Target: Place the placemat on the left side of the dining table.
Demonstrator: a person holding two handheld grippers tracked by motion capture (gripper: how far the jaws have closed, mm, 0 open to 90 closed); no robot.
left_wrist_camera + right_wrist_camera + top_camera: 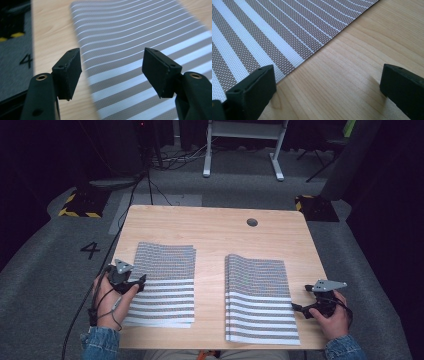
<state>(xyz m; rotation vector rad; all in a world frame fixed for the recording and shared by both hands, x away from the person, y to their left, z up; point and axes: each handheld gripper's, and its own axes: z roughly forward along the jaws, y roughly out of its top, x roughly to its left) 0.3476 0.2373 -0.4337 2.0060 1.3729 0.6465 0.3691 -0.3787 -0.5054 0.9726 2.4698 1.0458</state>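
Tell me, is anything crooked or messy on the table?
Nothing is spilled or torn. The left striped placemat stack lies flat and square. The right striped placemat stack looks a little odd: its left edge and far end lift off the wooden table instead of lying flat.

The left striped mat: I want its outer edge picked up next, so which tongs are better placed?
Left. The left tongs sit open at the left striped mat's outer edge, which runs between their jaws in the left gripper view. The right tongs are across the table, beside the right striped mat.
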